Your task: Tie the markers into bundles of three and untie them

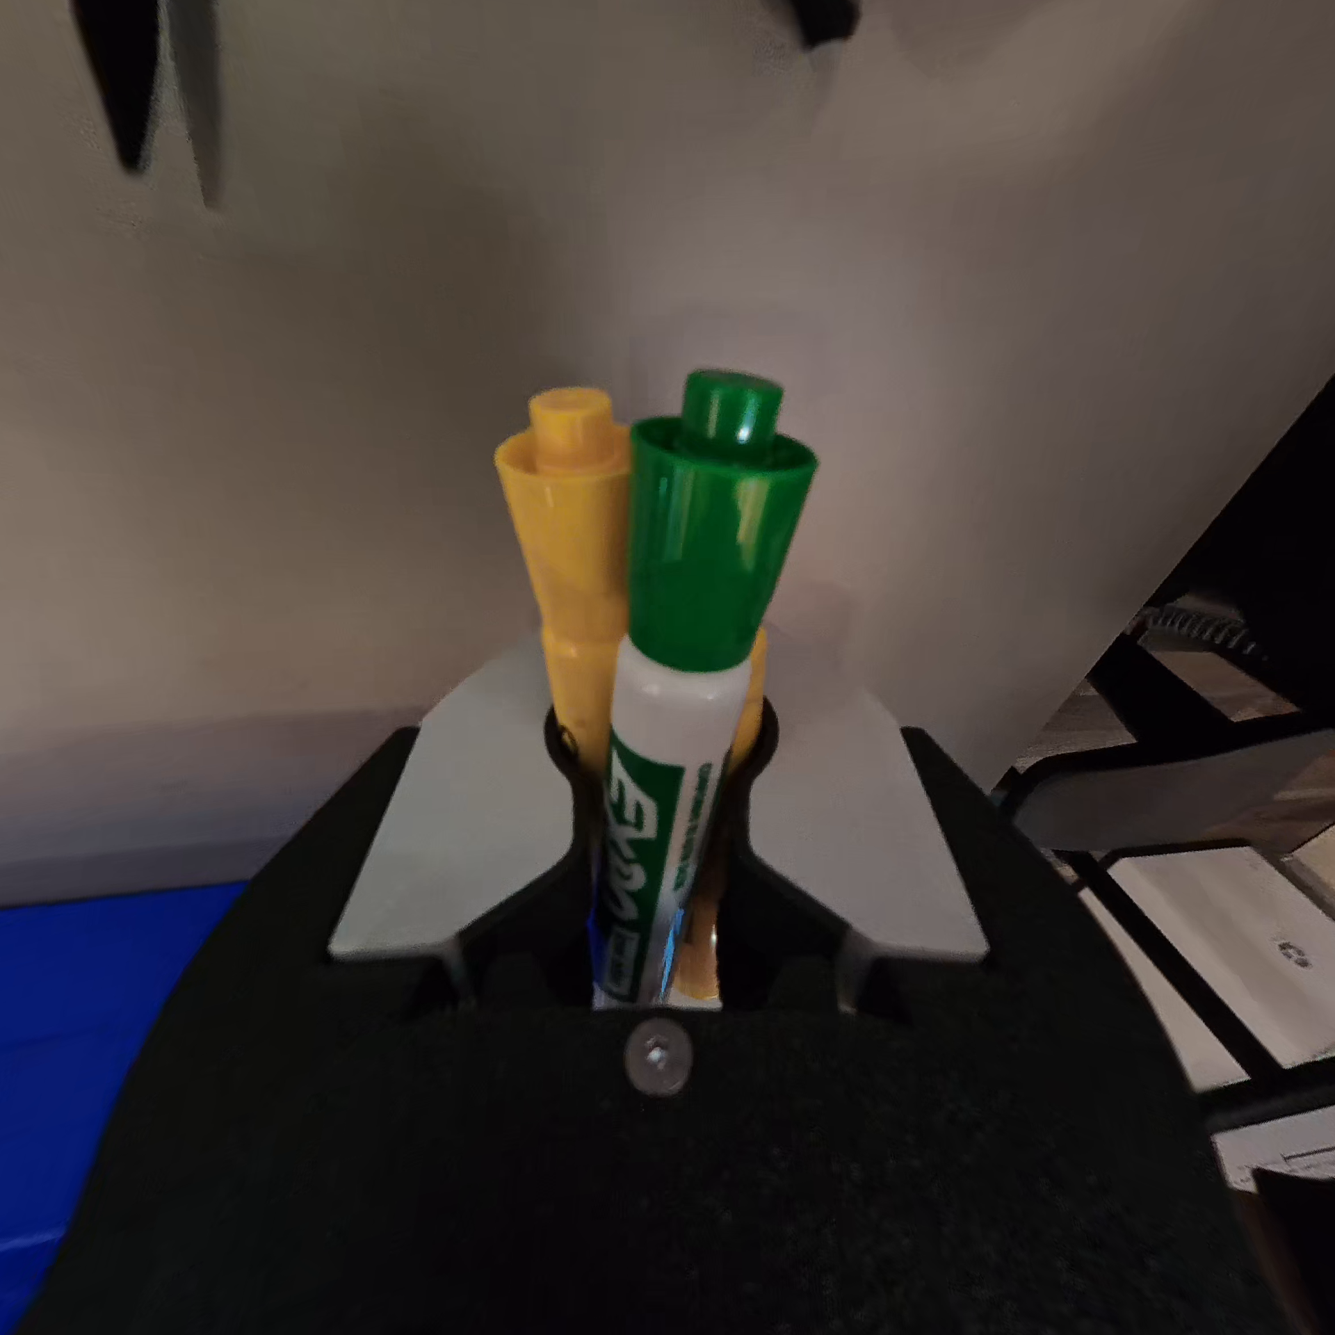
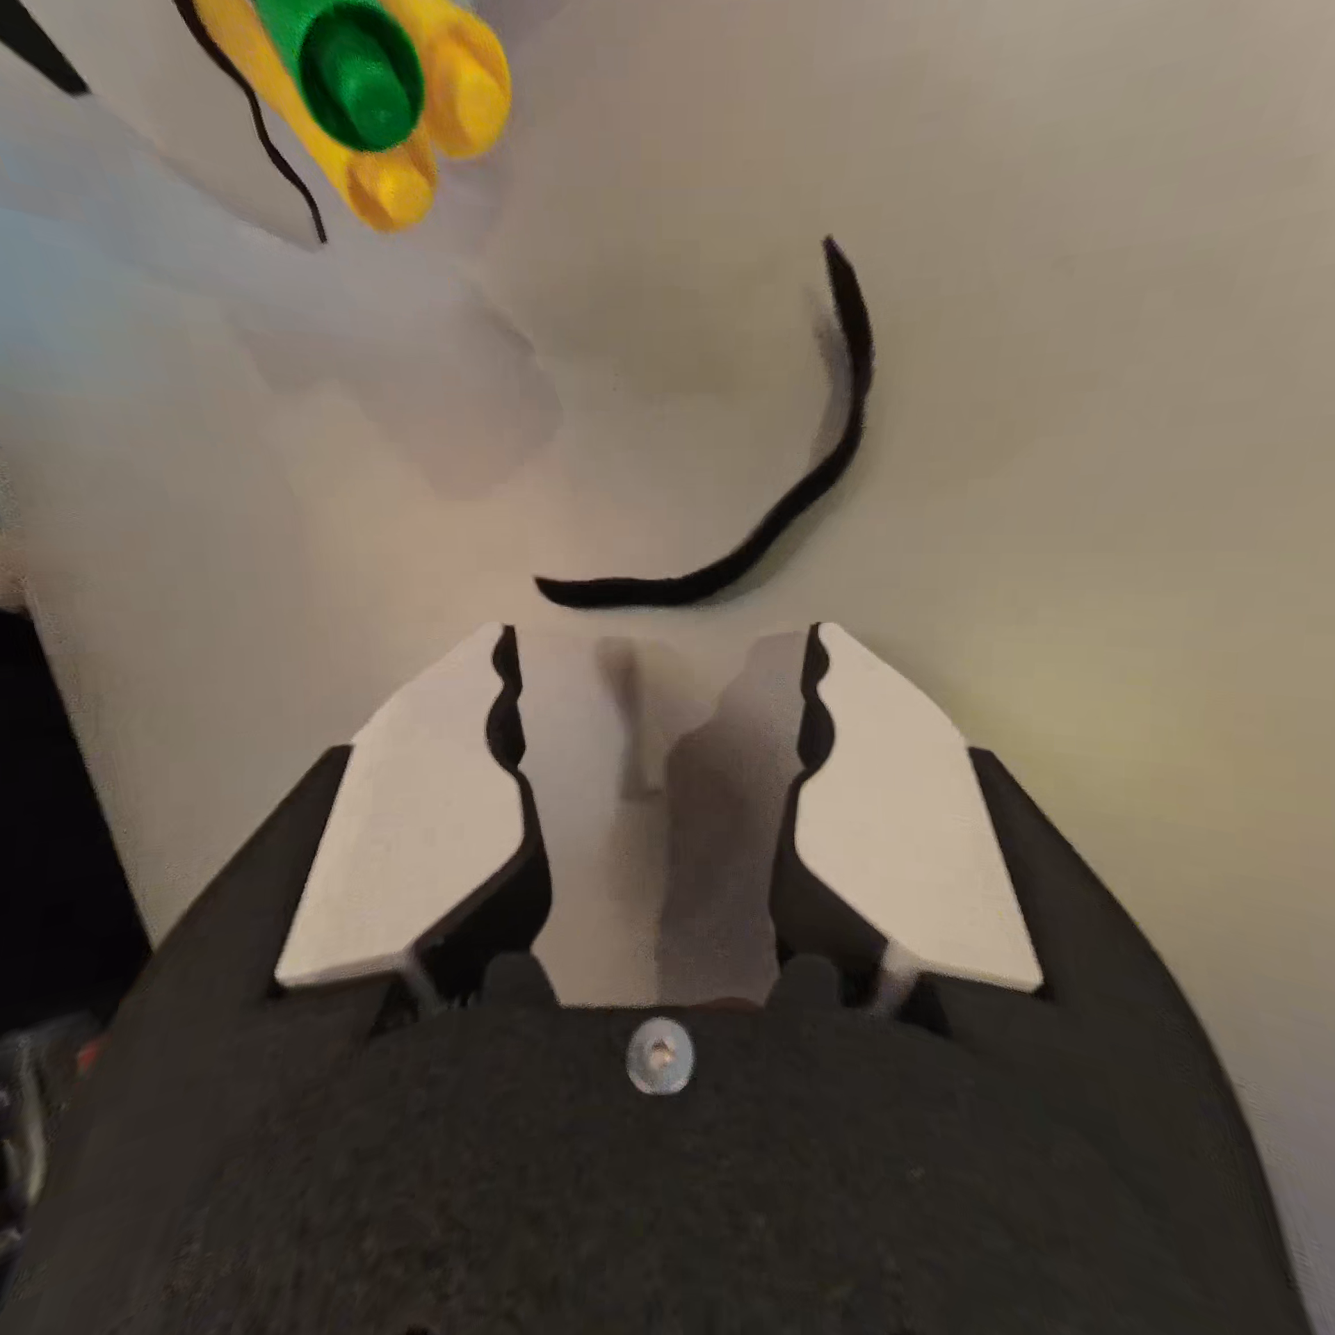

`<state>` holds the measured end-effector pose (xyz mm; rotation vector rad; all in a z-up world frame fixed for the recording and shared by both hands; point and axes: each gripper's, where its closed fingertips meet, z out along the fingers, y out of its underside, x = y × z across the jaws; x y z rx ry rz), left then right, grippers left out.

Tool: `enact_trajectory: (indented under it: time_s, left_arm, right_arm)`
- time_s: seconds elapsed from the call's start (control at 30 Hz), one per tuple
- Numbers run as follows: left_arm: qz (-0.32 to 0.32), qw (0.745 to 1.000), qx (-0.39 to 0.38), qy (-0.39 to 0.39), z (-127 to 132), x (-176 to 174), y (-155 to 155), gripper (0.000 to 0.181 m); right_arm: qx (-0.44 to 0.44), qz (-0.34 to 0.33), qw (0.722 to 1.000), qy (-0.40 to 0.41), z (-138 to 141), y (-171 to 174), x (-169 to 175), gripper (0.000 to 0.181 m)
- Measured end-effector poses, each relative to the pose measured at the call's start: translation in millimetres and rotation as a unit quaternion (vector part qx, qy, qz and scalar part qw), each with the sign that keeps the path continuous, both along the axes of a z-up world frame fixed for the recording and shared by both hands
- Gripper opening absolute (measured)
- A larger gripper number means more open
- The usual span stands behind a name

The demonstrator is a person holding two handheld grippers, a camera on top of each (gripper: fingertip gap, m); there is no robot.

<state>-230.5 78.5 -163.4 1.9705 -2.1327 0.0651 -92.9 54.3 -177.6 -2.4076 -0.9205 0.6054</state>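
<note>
My left gripper (image 1: 661, 729) is shut on a bundle of markers held upright above the white table (image 1: 289, 433): a green-capped marker (image 1: 715, 542) in front and a yellow one (image 1: 571, 520) beside it. In the right wrist view the bundle (image 2: 376, 87) shows end-on at the top left, one green cap and two yellow, with a thin black strap end (image 2: 282, 159) hanging from it. My right gripper (image 2: 661, 643) is open and empty. A loose curved black strap (image 2: 795, 491) lies on the table just beyond its fingertips.
A blue surface (image 1: 94, 1011) lies at the lower left of the left wrist view. A black frame and pale floor (image 1: 1192, 831) show past the table's right edge. Dark blurred shapes (image 1: 130, 87) sit at the top left.
</note>
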Motion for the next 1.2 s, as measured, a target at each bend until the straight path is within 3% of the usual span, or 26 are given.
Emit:
enact_trajectory:
  time_s: [0.23, 0.4, 0.73, 1.03, 1.2]
  left_arm:
    - [0.029, 1.0, 0.001, 0.004, -6, -7, 12, 0.041]
    - [0.017, 1.0, 0.001, 0.006, -7, -2, 10, 0.041]
    - [-0.012, 1.0, -0.009, -0.011, 3, 33, -6, 0.041]
    - [-0.012, 1.0, -0.004, 0.0, -4, 49, 1, 0.041]
    - [-0.011, 1.0, -0.007, -0.001, -7, 55, 0, 0.04]
  right_arm:
    - [0.023, -0.108, 0.994, 0.002, -10, 12, -17, 0.069]
    - [0.082, -0.101, 0.989, -0.062, -11, 15, -4, 0.004]
    - [0.164, -0.176, 0.963, -0.125, 7, 41, 32, 0.002]
    - [0.314, -0.161, 0.92, -0.17, 67, 35, 15, 0.002]
    - [0.342, -0.13, 0.906, -0.211, 79, 31, -3, 0.002]
